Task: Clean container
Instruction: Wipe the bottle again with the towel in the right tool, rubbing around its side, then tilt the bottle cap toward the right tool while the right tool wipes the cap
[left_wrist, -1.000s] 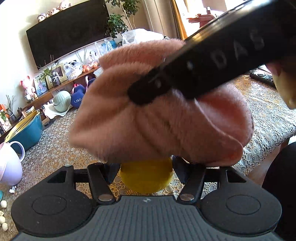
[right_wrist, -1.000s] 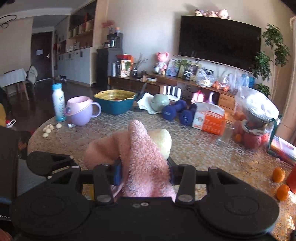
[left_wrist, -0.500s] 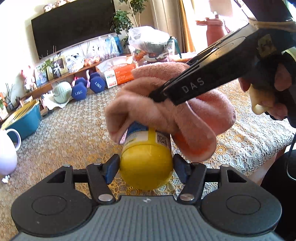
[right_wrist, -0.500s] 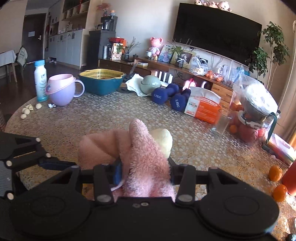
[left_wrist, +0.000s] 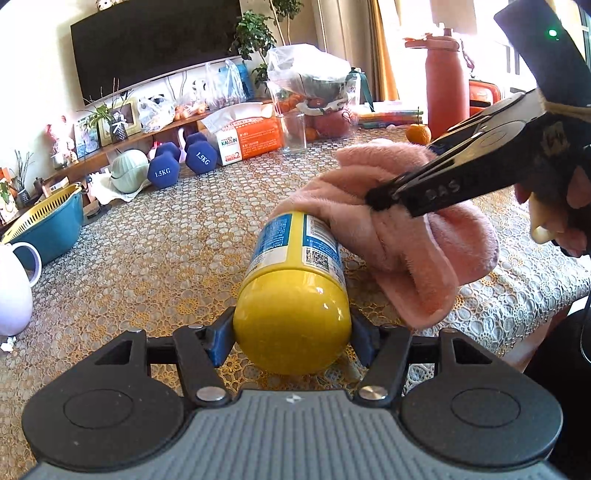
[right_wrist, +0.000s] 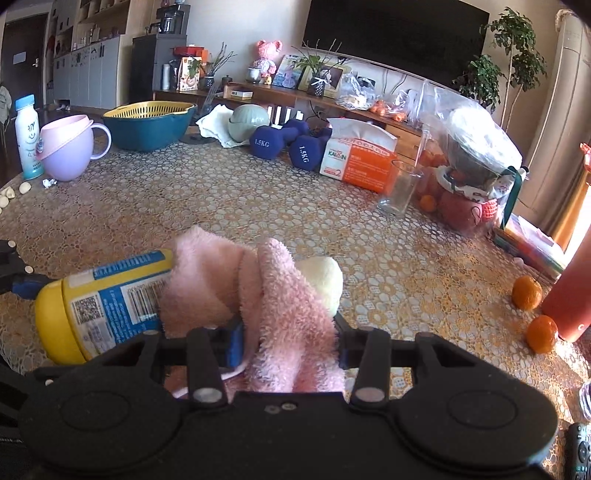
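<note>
pink cloth (left_wrist: 402, 236) (pinched by right gripper (right_wrist: 288, 343)) slid to far end of yellow container (left_wrist: 295, 295), left gripper (left_wrist: 291, 332) clamping its near end.

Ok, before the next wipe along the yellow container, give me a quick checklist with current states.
1. Left gripper clamps the yellow container by its cap end: ok.
2. Right gripper grips the pink cloth: ok.
3. Cloth touches the container's far end: ok.
4. Container lifted off the lace tablecloth: cannot tell.
5. Label side exposed for wiping: ok.
6. Glass and oranges stand apart from the wiping path: ok.
</note>
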